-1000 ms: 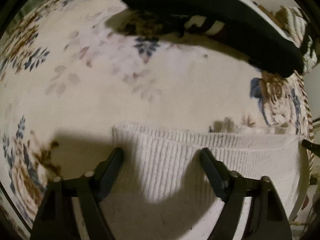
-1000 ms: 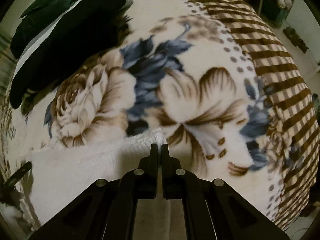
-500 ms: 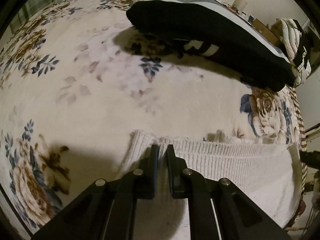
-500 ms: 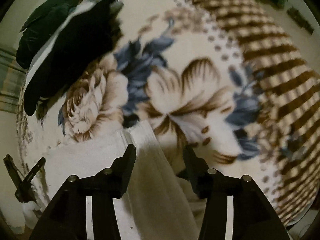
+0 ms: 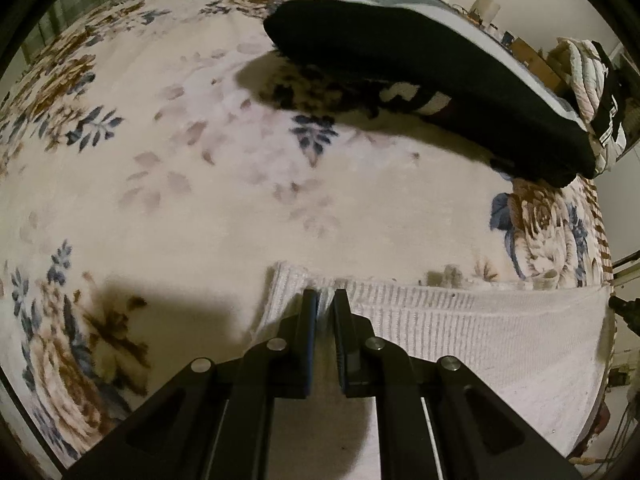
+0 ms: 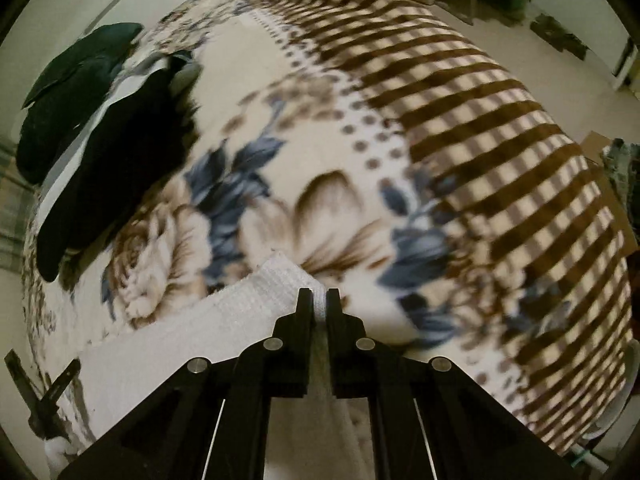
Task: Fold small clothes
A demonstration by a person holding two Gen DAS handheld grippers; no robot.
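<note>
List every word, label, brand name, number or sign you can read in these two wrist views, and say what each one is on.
None can be read.
The dark folded garment shows white block shapes beneath its edge, possibly lettering, but mostly hidden.
The floral blanket carries only flowers, dots and brown checks.
The white ribbed garment shows no tag or print.
Background clutter is too small and blurred.

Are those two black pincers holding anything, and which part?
Both grip the white ribbed knit garment: the left gripper pinches its far edge near the left corner, the right gripper its far right corner.
</note>
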